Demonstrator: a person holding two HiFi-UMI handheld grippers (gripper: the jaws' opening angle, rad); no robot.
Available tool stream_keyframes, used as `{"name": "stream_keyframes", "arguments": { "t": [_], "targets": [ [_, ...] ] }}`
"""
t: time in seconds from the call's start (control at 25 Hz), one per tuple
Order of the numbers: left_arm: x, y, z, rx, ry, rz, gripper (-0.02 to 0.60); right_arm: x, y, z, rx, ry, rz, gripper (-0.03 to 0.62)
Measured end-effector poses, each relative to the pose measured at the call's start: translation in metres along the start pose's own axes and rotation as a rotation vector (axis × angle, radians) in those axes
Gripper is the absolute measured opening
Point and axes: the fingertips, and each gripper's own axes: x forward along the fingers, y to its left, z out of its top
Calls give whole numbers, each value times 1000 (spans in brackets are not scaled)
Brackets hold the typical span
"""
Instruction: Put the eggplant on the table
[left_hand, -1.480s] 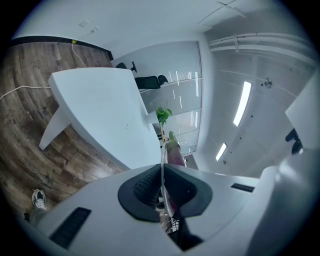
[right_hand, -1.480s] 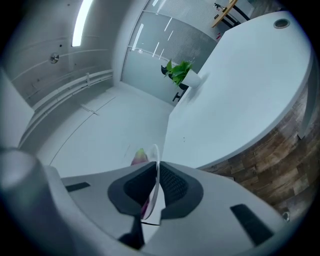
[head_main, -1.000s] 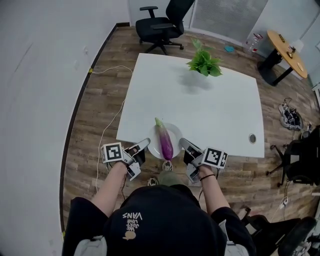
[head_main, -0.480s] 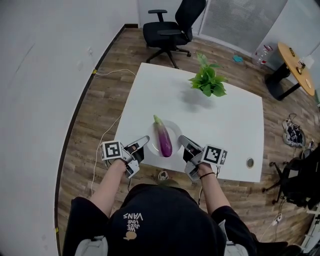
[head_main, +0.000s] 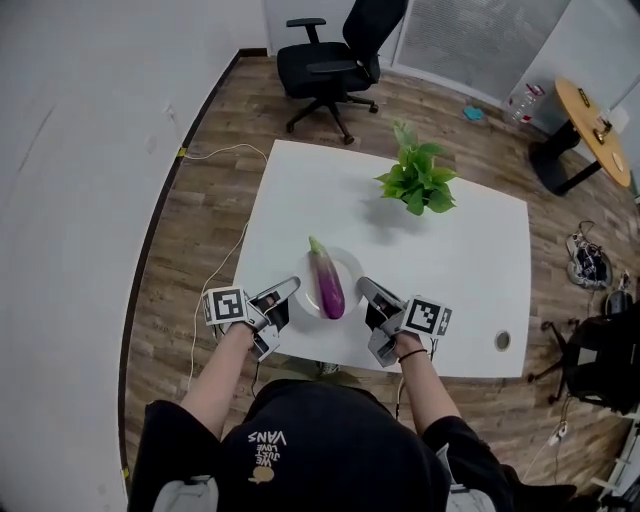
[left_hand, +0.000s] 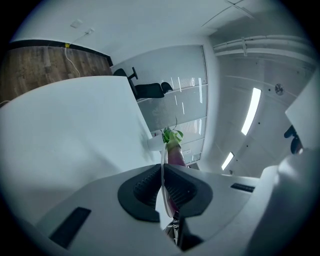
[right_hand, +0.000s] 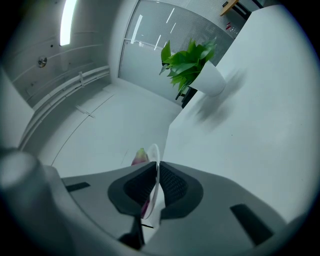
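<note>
A purple eggplant (head_main: 327, 283) with a green stem lies on a round white plate (head_main: 351, 262). The plate is over the near part of the white table (head_main: 450, 260); whether it rests on the top I cannot tell. My left gripper (head_main: 290, 288) is shut on the plate's left rim and my right gripper (head_main: 365, 288) on its right rim. In the left gripper view the rim (left_hand: 161, 162) runs edge-on between the dark pads (left_hand: 142, 186), with the eggplant (left_hand: 175, 154) beyond. The right gripper view shows the same rim (right_hand: 155, 159) pinched, with the eggplant (right_hand: 139, 156) just behind it.
A potted green plant (head_main: 416, 181) stands toward the table's far side. A cable grommet (head_main: 503, 340) sits near the front right corner. A black office chair (head_main: 325, 60) is beyond the table, a round wooden table (head_main: 592, 115) at far right, a white cable (head_main: 215, 262) on the floor left.
Both grippers and the plate with the eggplant have moved forward from the table's near edge to over the tabletop. Both grips on the rim look unchanged.
</note>
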Motion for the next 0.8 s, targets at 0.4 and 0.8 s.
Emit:
{"name": "stream_keyframes", "arguments": {
  "t": [0.4, 0.8],
  "targets": [
    [28, 28, 39, 50, 73, 10, 26, 33, -29, 22, 9, -48, -52, 31],
    [41, 60, 48, 32, 125, 59, 26, 52, -57, 21, 27, -25, -108, 31]
  ]
}}
